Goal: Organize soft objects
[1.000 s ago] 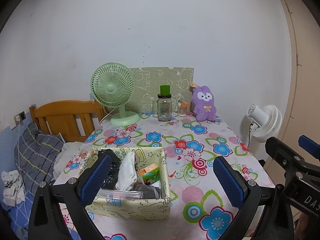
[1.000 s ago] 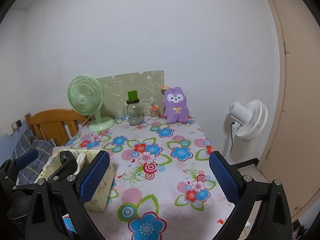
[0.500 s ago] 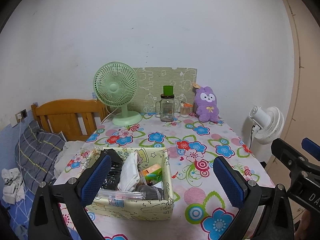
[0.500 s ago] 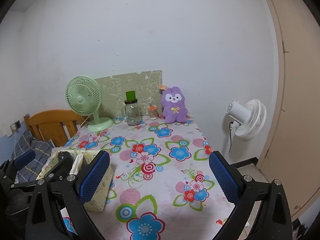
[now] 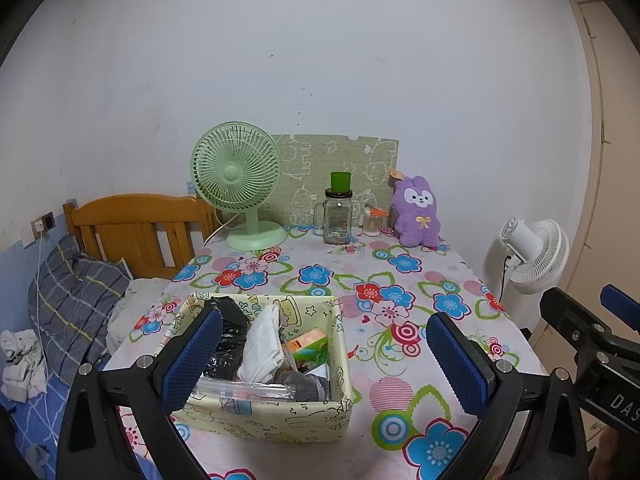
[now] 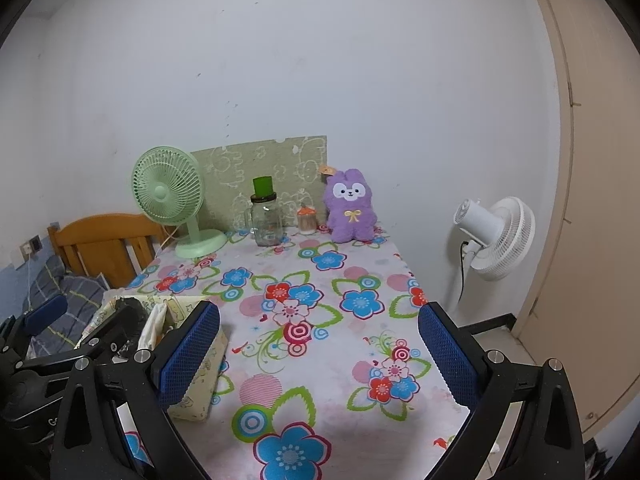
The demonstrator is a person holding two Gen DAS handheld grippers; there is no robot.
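Observation:
A purple plush rabbit [image 5: 417,213] [image 6: 351,207] sits upright at the far end of the flower-print table [image 5: 384,320] [image 6: 320,364], against the wall. A pale yellow fabric box [image 5: 280,420] [image 6: 200,384] stands at the near left, holding a white cloth [image 5: 262,344], a black bag, an orange-green carton and a clear pouch. My left gripper [image 5: 324,356] hangs open over the near edge, its left pad over the box. My right gripper [image 6: 320,352] is open too, to the right of the box, with nothing between its fingers.
At the back stand a green desk fan [image 5: 238,184], a glass jar with a green lid [image 5: 338,216], a small toothpick jar [image 5: 372,222] and a green patterned board. A white floor fan [image 6: 496,236] is right of the table. A wooden bedhead [image 5: 136,228] and pillow lie left.
Both grippers have drifted slightly back from the table and stay open. The view of the fan and rabbit shifts a little right in the left wrist view.

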